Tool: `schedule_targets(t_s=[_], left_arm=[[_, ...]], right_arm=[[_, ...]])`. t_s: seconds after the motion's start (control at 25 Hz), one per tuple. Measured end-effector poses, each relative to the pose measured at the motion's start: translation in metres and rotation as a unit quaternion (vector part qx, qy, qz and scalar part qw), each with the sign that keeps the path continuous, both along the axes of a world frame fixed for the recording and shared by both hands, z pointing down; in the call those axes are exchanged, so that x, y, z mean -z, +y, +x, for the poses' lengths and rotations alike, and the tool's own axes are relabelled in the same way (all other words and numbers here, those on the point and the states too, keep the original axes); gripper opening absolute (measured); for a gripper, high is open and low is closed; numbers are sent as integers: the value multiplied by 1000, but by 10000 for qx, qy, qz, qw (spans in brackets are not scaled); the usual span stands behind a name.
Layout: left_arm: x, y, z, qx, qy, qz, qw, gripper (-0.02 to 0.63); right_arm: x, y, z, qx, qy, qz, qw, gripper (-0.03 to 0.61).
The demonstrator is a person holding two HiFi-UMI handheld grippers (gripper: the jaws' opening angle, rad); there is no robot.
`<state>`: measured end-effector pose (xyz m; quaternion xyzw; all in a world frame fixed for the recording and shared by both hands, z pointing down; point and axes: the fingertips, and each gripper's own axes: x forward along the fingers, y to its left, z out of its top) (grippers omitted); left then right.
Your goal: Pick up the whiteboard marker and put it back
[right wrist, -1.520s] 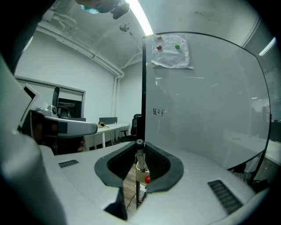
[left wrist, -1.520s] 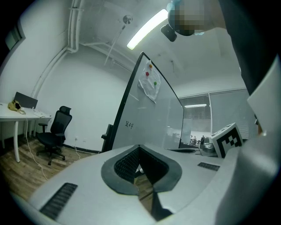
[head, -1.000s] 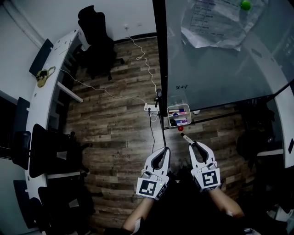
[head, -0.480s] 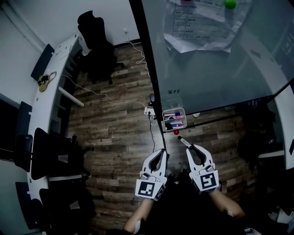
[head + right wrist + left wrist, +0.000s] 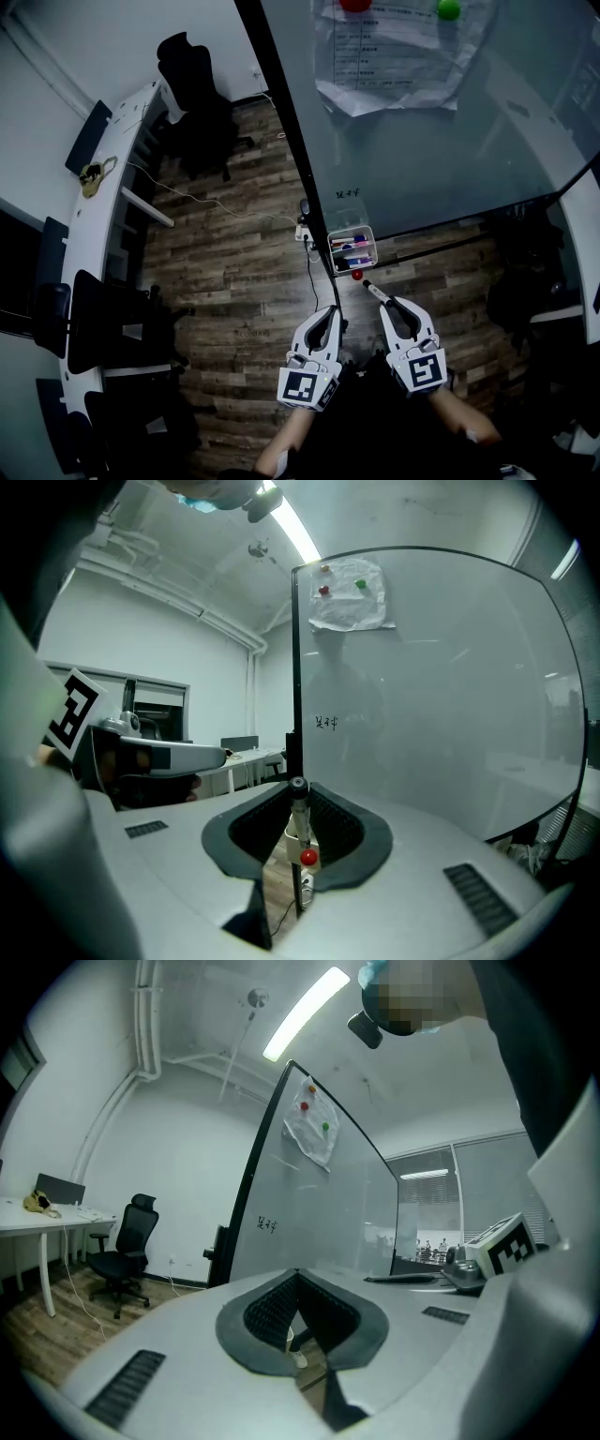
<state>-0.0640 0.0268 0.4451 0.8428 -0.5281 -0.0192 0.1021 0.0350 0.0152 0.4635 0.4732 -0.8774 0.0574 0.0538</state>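
Observation:
In the head view the whiteboard marker (image 5: 372, 290) pokes out of the tips of my right gripper (image 5: 387, 304), which is shut on it. Its end points toward the clear marker box (image 5: 352, 249) hung at the lower corner of the whiteboard (image 5: 441, 141); a short gap lies between. A red magnet (image 5: 357, 275) sits just under the box. The right gripper view shows the marker (image 5: 298, 816) clamped between the dark pads, with the red magnet (image 5: 307, 857) beyond. My left gripper (image 5: 332, 312) hovers beside it, shut and empty; in its own view the left gripper (image 5: 296, 1277) shows its pads meeting.
Papers (image 5: 389, 56) hang on the board under a red magnet (image 5: 354, 4) and a green magnet (image 5: 449, 9). A power strip (image 5: 305, 233) and cable lie on the wooden floor by the board's black frame. A black office chair (image 5: 195, 89) and a white curved desk (image 5: 94, 220) stand to the left.
The head view has swung, so the board and marker box slid left and slightly nearer the marker's tip. Both grippers stay about where they were, and the marker stays held.

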Motion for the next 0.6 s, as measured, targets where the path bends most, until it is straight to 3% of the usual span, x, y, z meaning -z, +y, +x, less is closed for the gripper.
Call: schedule_targets(t_s=[0.2,0.6], left_arm=[[-5,0,5,-96,-224,-114,9996,8],[-3,1,1,-40,-40,-63,10000,8]], right_arm=[[0,0,1,-36,-33,-39,10000,78],[1,0,-1,-45,-37,-6,10000,78]])
